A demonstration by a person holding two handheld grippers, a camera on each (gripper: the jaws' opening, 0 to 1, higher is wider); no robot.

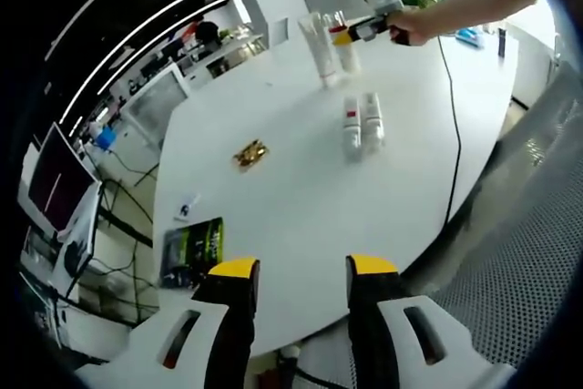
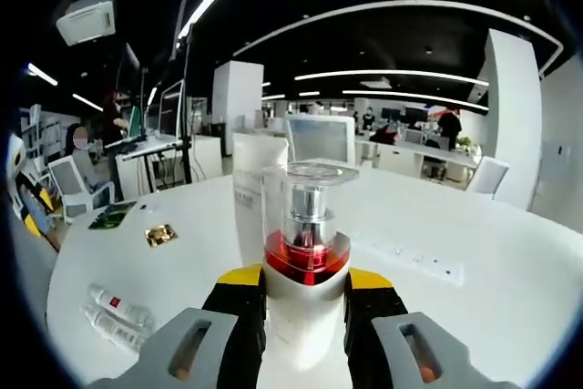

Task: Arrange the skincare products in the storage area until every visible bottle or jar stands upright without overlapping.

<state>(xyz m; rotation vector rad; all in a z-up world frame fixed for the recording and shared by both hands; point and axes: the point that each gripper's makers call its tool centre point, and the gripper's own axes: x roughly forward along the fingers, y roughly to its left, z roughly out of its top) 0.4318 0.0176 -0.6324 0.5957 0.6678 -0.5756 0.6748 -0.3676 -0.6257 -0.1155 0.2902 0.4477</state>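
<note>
Right gripper view has the right gripper [image 2: 303, 291] clamped on a clear-capped bottle [image 2: 307, 243] with a red band, held upright at the far end of the white table [image 2: 510, 252], with a tall white tube [image 2: 252, 198] standing just behind it. From the left gripper view, the left gripper [image 1: 303, 272] hangs off the near table edge with its jaws wide and nothing between them. Two small tubes [image 1: 361, 121] lie flat side by side mid-table, so I'd judge the job roughly half done: those two are yet to be stood up. A gold wrapper [image 1: 250, 154] and a green packet [image 1: 192, 250] sit nearer, well apart from the tubes. A black cable [image 1: 453, 134] trails beside them, a possible snag.
</note>
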